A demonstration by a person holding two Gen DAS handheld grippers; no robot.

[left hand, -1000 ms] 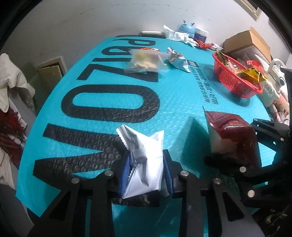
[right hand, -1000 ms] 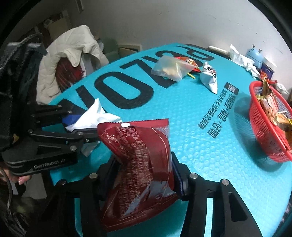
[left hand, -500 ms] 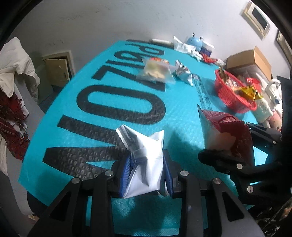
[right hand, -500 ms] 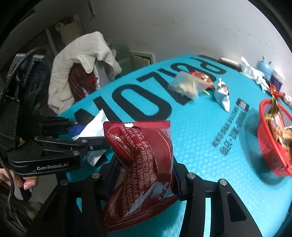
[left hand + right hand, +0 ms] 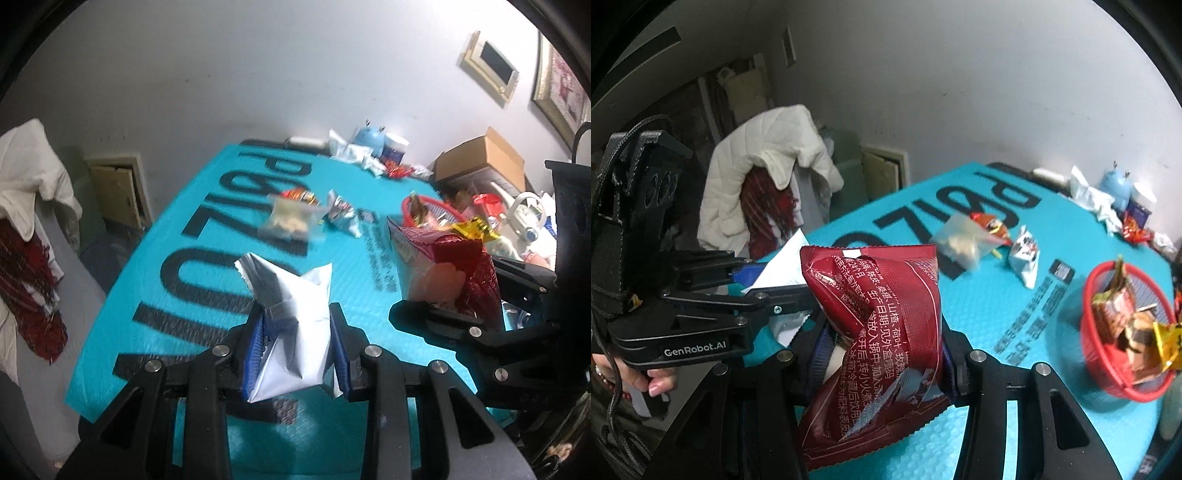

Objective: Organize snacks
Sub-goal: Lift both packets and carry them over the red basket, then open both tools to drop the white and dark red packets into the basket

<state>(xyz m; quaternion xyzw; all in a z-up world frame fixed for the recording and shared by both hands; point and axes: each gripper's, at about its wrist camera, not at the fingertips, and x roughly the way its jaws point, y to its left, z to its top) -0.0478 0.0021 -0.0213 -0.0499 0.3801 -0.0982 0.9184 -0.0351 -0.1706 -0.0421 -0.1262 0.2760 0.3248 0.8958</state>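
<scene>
Both packets now ride higher above the teal mat [image 5: 207,280] than a second ago: my left gripper [image 5: 295,343] clenches the white foil packet [image 5: 291,332], my right gripper [image 5: 882,354] clamps the dark red pouch [image 5: 879,325]. Next, I judge, comes carrying them across to the red basket [image 5: 1108,384], well apart on the mat's far side.

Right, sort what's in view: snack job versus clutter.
Job:
- white packet in left gripper
- red packet in right gripper
- red basket
- clear bag
- silver packet

Clutter:
- cardboard box
- white jacket
- blue toy
</scene>
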